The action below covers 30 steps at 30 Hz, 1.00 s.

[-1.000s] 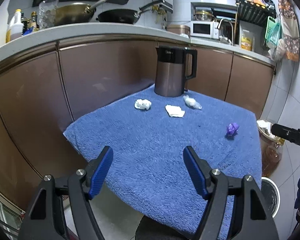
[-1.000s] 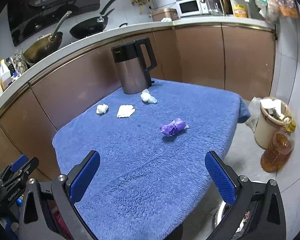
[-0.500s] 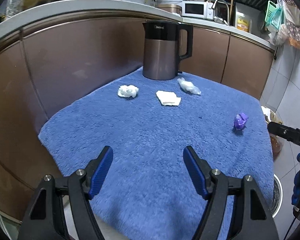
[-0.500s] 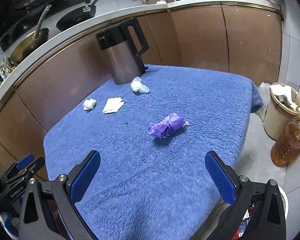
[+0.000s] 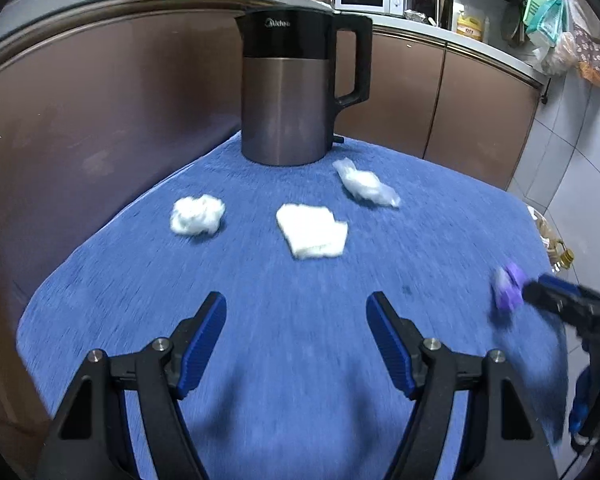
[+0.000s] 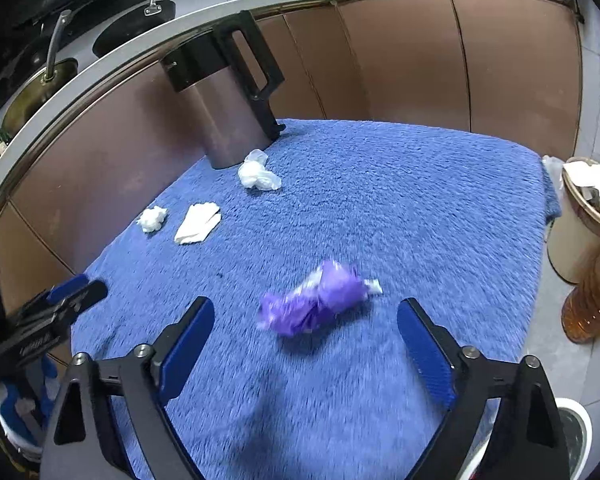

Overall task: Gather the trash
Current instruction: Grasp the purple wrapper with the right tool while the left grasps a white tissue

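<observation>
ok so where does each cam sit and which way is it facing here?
Left wrist: on the left hand-held gripper, facing the kettle and white tissues; its open jaws show.
Right wrist: on the right hand-held gripper, facing the purple wrapper; its closing jaws show.
Shared: the blue towel, all the trash, and each other's gripper.

A blue towel (image 6: 420, 208) covers the desk. A kettle (image 5: 286, 92) stands at its far edge, with three white wads just before it: a crumpled tissue (image 5: 197, 214), a folded tissue (image 5: 312, 231) and a plastic wad (image 5: 366, 183). A purple wrapper (image 6: 316, 300) lies nearer the front edge.
</observation>
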Each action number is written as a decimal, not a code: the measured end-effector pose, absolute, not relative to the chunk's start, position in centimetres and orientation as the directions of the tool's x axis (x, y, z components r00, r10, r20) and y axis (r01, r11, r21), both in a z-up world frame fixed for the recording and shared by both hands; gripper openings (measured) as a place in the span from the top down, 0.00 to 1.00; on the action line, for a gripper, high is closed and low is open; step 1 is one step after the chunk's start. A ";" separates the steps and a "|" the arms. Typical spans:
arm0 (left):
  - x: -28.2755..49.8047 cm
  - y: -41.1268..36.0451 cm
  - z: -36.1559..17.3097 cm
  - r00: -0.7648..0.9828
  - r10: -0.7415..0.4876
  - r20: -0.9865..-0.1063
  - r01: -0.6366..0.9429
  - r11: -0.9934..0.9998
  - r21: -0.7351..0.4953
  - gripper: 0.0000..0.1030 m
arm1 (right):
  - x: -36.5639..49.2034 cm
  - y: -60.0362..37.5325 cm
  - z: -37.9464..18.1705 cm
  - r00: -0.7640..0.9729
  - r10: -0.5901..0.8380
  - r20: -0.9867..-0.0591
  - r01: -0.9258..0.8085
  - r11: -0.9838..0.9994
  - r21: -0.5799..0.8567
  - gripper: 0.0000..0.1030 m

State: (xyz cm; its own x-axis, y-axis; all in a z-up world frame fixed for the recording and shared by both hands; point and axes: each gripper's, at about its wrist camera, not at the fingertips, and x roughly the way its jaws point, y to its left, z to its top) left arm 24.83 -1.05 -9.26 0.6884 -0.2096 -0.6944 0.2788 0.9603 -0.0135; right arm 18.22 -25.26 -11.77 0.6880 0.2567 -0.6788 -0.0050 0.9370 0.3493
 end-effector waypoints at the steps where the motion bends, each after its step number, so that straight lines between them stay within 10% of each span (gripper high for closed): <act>1: 25.8 -1.2 -9.5 0.684 -0.213 -0.698 0.280 0.960 -0.018 0.31 | 18.9 -25.2 -12.0 0.685 0.256 -0.682 -0.005 0.938 0.347 0.13; 15: 36.3 -4.7 -14.3 0.589 -0.189 -0.785 0.283 0.959 -0.019 0.33 | 21.6 -25.3 -14.4 0.663 0.306 -0.683 -0.009 0.916 0.401 0.31; 23: 35.9 -5.8 -14.6 0.578 -0.208 -0.789 0.343 0.939 0.004 0.72 | 21.7 -25.0 -14.6 0.654 0.321 -0.685 -0.022 0.913 0.407 0.63; 30: 34.9 -5.6 -14.0 0.591 -0.256 -0.765 0.363 0.931 -0.031 0.90 | 21.5 -24.4 -14.2 0.659 0.288 -0.695 -0.026 0.932 0.361 0.66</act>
